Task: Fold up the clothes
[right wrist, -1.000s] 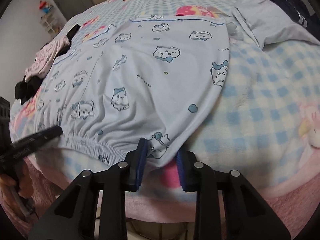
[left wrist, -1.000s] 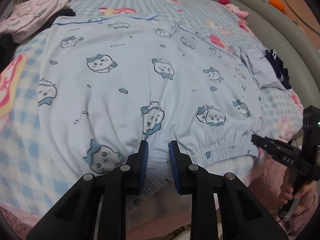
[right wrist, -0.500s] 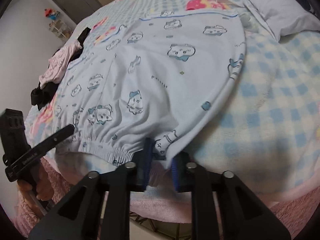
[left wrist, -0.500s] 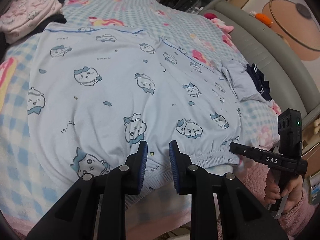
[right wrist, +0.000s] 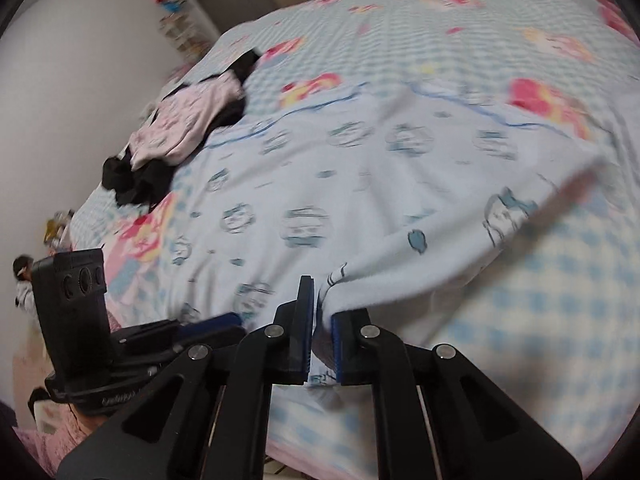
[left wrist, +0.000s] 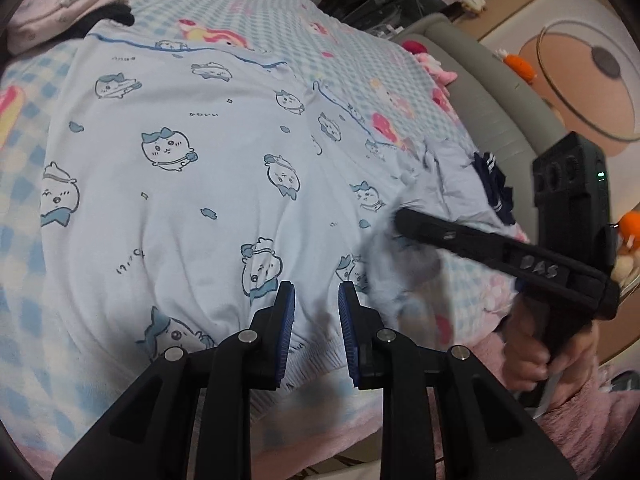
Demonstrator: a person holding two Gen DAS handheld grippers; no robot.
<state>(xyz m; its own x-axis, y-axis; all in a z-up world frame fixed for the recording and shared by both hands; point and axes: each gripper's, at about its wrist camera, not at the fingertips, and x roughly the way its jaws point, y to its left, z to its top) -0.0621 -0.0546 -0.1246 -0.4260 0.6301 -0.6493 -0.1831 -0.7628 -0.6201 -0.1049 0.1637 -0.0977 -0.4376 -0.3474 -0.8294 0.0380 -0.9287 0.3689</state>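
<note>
A light blue pyjama garment [left wrist: 208, 168] printed with cartoon faces lies spread on the checked bed blanket [right wrist: 568, 280]. My left gripper [left wrist: 316, 300] is open, with its blue pads just above the gathered waistband at the near edge. It holds nothing. My right gripper [right wrist: 320, 312] is shut on the garment's near right corner [right wrist: 360, 292] and lifts it off the blanket, so the cloth edge hangs in a raised fold. In the left wrist view the right gripper [left wrist: 404, 220] comes in from the right with bunched cloth below its tip. A hand [left wrist: 528, 360] holds it.
A pink garment on black clothing [right wrist: 188, 120] is piled at the far left of the bed. A folded pale garment with a navy piece [left wrist: 472, 176] lies at the right, next to the grey padded bed rim [left wrist: 492, 92]. The bed's near edge drops off below the grippers.
The right gripper has shut on the garment's corner, lifted it and swung it leftward over the garment. The left gripper stays open at the waistband.
</note>
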